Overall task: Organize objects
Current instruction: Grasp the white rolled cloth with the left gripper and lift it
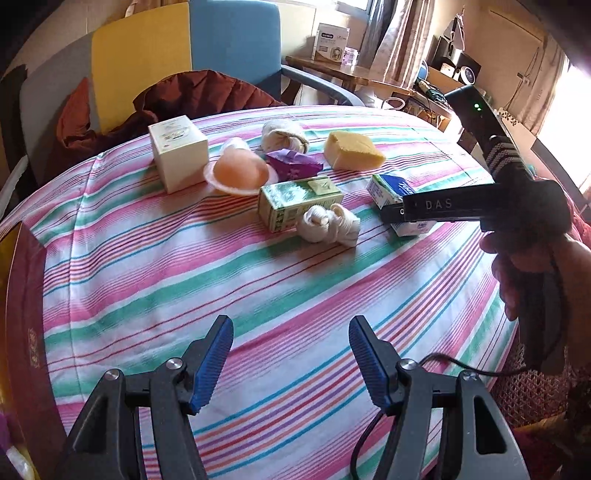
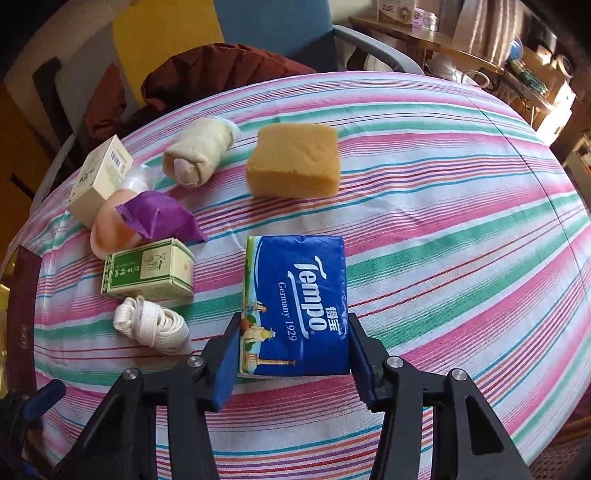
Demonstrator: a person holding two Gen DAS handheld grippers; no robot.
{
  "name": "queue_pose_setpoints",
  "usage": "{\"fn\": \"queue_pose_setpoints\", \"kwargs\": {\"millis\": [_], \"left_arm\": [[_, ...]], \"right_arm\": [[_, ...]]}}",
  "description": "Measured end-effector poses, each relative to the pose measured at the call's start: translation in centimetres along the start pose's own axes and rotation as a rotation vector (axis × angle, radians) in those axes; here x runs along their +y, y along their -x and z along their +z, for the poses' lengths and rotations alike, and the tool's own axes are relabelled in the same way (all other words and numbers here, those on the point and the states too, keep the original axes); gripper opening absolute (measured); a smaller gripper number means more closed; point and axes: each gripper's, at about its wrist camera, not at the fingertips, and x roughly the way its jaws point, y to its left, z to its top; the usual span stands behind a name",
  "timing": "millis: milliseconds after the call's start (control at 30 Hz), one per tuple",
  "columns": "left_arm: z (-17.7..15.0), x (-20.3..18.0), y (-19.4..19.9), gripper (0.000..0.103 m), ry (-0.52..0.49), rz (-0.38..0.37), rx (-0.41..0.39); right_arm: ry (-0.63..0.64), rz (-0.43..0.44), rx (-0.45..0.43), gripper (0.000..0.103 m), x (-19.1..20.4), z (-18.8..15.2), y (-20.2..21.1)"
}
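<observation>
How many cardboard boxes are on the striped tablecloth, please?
2: a white box at the far left of the group, and a green box lying in the middle beside the rope bundle. None seems hidden.

Striped tablecloth (image 2: 443, 206) under scattered sundries.

Striped tablecloth (image 1: 258, 295); blue-yellow chair (image 1: 184, 44) behind (sunlit), curtained window (image 1: 399, 33) beyond.
</observation>
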Motion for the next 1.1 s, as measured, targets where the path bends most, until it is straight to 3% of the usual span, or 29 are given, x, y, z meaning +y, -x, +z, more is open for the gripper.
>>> {"fn": "queue_pose_setpoints", "kwargs": {"millis": [267,467,567,667,767,1100], "left_arm": [[4.2,-2.8,-4.0,0.074,-0.07,-0.013,-0.026],[5.4,-2.1,-7.3,0.074,-0.01,0.015,0.007],[5.5,-2.1,-7.3,0.074,-0.02,0.025,-0.041],[5.1,-1.5,-7.3,0.059,-0.01,0.021,-0.08],[4.7,-0.1,-6.7,0.051,0.032,-0.013,-0.104],[1.6,2.5,-4.3,0.049,0.06,0.005,-0.157]], "right_arm": [[-0.067,0.008,-0.003,0.052,-0.8,0.3,0.0],[-0.086,0.01,-0.013,0.053,-1.1,0.4,0.2],[-0.087,0.018,-0.012,0.052,-1.3,0.4,0.3],[-0.082,0.023,-0.011,0.052,-1.1,0.5,0.1],[-0.078,0.033,-0.014,0.052,-1.0,0.5,0.2],[-0.007,0.048,-0.063,0.053,0.7,0.2,1.1]]}}
